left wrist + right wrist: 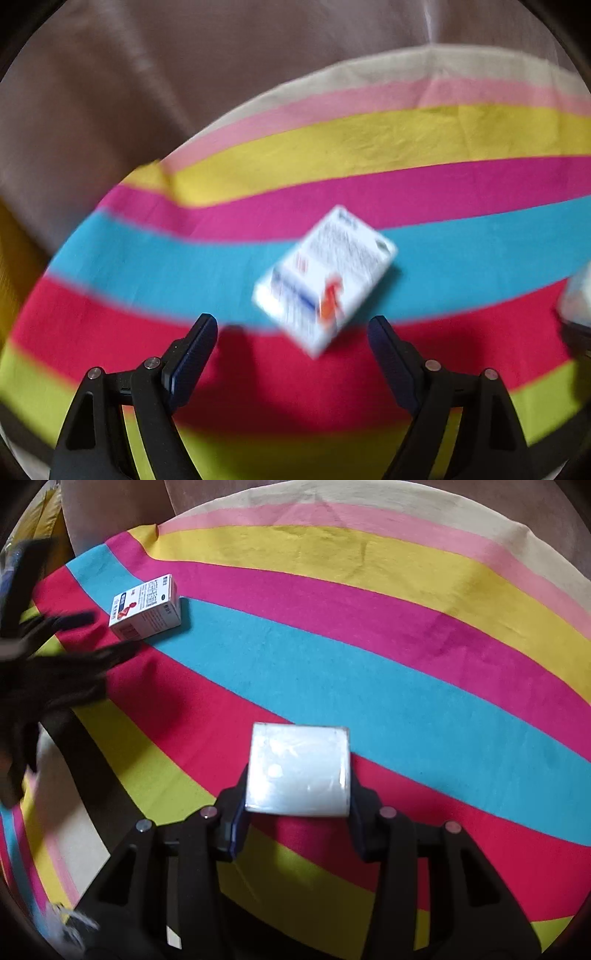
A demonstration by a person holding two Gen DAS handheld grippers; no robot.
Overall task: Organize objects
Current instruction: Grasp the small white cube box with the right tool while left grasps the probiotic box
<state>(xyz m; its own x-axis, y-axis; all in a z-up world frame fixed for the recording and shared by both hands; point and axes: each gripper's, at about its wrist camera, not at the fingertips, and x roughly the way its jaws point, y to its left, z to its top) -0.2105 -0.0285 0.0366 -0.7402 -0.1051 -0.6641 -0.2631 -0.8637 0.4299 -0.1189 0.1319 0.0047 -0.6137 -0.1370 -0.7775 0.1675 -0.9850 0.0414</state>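
A white carton with blue and red print (325, 280) lies flat on the striped cloth, across its blue and red bands. My left gripper (291, 325) hovers just short of it, open, with the carton's near corner reaching between the fingertips and touching neither. In the right wrist view the same carton (146, 607) sits far left, and the left gripper (74, 638) shows there as a dark blur beside it. My right gripper (297, 775) is shut on a plain glossy white box (297, 771), its pads pressed against both sides, low over the red band.
The striped cloth (369, 664) covers most of the surface, with brown fabric (147, 74) behind it. Something yellow (14, 258) lies off the cloth's left edge. A pale blurred shape (578, 299) shows at the right edge of the left wrist view.
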